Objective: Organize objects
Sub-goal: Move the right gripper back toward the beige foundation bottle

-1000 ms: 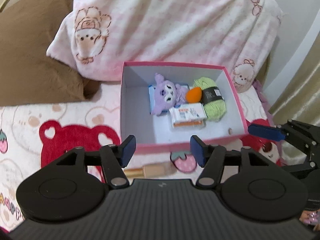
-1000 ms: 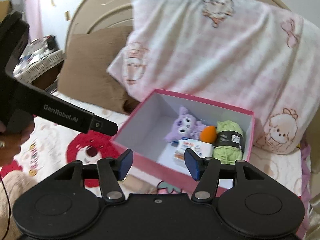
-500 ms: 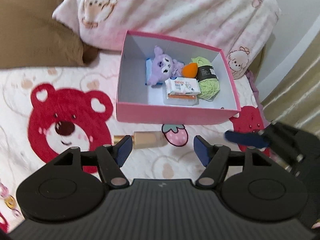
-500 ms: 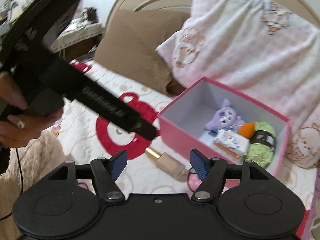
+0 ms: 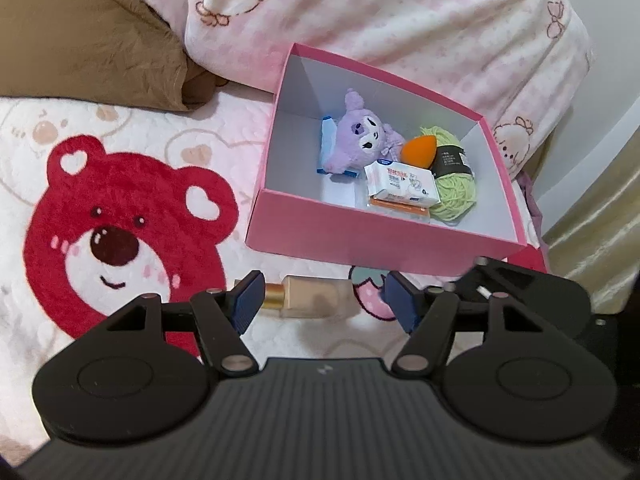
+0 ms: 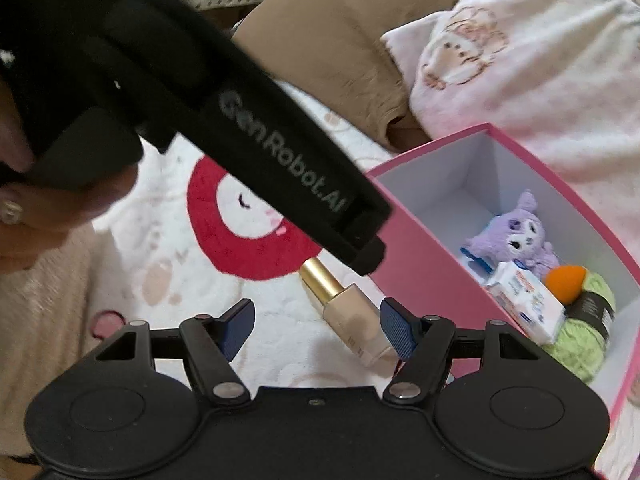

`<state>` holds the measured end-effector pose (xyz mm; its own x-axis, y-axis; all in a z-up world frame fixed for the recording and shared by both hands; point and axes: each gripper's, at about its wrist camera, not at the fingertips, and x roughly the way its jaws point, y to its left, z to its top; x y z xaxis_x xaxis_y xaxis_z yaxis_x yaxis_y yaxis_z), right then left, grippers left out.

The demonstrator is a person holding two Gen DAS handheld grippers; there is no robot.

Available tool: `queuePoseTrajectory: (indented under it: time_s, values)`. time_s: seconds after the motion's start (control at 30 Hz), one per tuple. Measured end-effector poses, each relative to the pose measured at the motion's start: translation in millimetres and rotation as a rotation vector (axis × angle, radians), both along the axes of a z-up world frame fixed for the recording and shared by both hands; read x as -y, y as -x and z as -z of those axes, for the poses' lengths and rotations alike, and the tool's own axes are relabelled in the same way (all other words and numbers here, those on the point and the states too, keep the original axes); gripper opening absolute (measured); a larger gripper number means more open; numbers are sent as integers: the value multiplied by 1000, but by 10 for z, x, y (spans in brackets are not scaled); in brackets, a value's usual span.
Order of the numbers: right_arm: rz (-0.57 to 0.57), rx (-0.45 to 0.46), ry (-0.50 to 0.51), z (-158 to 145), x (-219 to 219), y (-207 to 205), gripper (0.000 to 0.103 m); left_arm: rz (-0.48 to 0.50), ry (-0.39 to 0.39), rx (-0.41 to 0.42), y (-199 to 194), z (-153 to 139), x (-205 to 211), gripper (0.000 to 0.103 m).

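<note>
The left gripper (image 5: 322,300) hangs with its blue-padded fingers spread wide and nothing between them; the right gripper (image 6: 316,330) is likewise spread and empty. Just past both lies a foundation bottle (image 5: 310,295) with a gold cap (image 6: 320,280), flat on the bear-print blanket (image 5: 120,208), beside the near wall of the pink box (image 5: 360,236). Inside the box sit a purple plush (image 5: 360,140), a tissue pack (image 5: 402,182), an orange makeup sponge (image 5: 420,152) and green yarn (image 5: 456,192). Beyond rest a brown pillow (image 5: 80,40) and pink pillow (image 5: 400,20)
</note>
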<state>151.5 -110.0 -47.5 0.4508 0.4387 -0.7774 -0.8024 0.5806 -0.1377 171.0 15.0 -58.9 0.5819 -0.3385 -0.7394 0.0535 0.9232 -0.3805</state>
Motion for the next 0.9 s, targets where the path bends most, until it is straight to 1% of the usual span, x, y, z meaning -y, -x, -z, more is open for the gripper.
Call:
queuePoseTrajectory:
  time_s: [0.07,0.1,0.2,0.33,0.47,0.53,0.6,0.77,0.9]
  values:
    - [-20,12,23,128,-42,-48,74,-18,10,-8,-19,98,-10,64]
    - [-24,17,28,196,-51,-71,74,-33,21,-27,-37,163,-20,64]
    - [21,3,29,371,-20,-166,74,-64,61,-68,-96,343,-53,63]
    - [34,29,55,536,17,-207,74,-116,70,-107,-143,550,-38,62]
    - [70,55,62,680,67,-293,74,-156,59,-132,-144,752,11,57]
    - [82,67,86,767,62,-343,74,-165,60,-146,-155,846,43,54]
    - [82,85,104,828,52,-355,74,-167,80,-154,-164,899,61,52]
    - [81,67,65,901,72,-404,73,-181,119,-149,-188,984,100,48]
    - [109,30,21,914,118,-463,71,-183,192,-165,-209,1045,83,47]
